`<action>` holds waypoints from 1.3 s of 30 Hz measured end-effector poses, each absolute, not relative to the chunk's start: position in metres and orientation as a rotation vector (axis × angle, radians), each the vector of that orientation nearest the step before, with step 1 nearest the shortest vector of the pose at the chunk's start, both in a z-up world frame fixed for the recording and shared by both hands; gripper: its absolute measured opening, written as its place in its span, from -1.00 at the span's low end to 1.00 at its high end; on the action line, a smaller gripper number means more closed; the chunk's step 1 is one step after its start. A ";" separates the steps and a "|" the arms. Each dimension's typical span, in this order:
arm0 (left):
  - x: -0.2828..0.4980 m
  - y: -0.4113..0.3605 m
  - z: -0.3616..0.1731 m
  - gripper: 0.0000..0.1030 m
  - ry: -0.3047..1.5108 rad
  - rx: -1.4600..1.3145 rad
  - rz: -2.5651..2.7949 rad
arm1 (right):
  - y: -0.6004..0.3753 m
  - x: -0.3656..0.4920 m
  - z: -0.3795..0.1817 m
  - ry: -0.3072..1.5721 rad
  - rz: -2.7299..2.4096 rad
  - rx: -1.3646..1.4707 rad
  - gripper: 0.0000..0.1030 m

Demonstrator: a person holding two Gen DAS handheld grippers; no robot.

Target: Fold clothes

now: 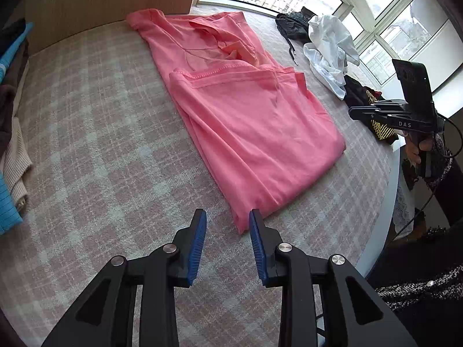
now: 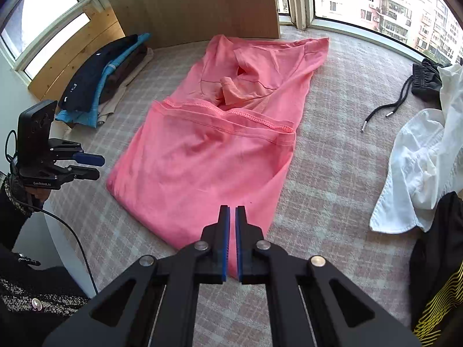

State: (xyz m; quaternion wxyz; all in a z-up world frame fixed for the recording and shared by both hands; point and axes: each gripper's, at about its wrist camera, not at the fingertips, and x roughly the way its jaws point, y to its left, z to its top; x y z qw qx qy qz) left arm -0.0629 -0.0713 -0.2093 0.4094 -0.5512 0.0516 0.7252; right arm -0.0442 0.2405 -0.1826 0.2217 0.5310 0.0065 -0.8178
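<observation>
On the checked cover (image 1: 86,133), the left wrist view shows a pink shirt (image 1: 246,121) lying folded. The left gripper (image 1: 227,219) is open and empty, just beside the shirt's near corner.

From the right wrist view, the right gripper (image 2: 232,212) is closed over the shirt's near edge; whether it pinches cloth is unclear.

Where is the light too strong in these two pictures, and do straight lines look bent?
Left wrist view: the windows are overexposed and the bed edge curves. Right wrist view: the white shirt glares near the window, and the pink shirt stays sharp.
</observation>
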 end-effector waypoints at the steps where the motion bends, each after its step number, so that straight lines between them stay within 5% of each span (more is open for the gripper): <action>1: -0.064 -0.066 -0.206 -0.46 0.128 -1.358 1.816 | 0.230 -0.050 -0.188 0.055 -2.245 1.466 -0.92; 6: -0.075 -0.029 -0.214 -0.46 0.157 -1.285 1.732 | 0.213 -0.074 -0.218 0.111 -2.178 1.513 -0.91; 11: -0.096 -0.042 -0.229 -0.63 0.152 -1.378 1.763 | 0.270 -0.100 -0.201 -0.053 -2.269 1.577 -0.85; 12: -0.101 -0.047 -0.226 -0.63 0.148 -1.391 1.772 | 0.279 -0.106 -0.190 -0.103 -2.288 1.526 -0.80; 14: -0.116 -0.056 -0.210 -0.51 0.131 -1.357 1.795 | 0.299 -0.122 -0.173 -0.176 -2.348 1.462 -0.29; 15: -0.131 -0.058 -0.205 -0.44 0.121 -1.347 1.811 | 0.303 -0.130 -0.170 -0.190 -2.357 1.453 -0.22; 20: -0.197 -0.051 -0.187 -0.44 0.191 -1.291 1.889 | 0.320 -0.154 -0.158 -0.253 -2.370 1.394 -0.21; 32: -0.082 -0.029 -0.186 -0.39 0.466 -1.173 1.671 | 0.242 0.005 -0.193 0.231 -2.085 1.396 -0.21; 39: -0.033 0.005 -0.221 -0.32 0.739 -1.117 1.541 | 0.214 0.020 -0.210 0.492 -2.042 1.371 -0.18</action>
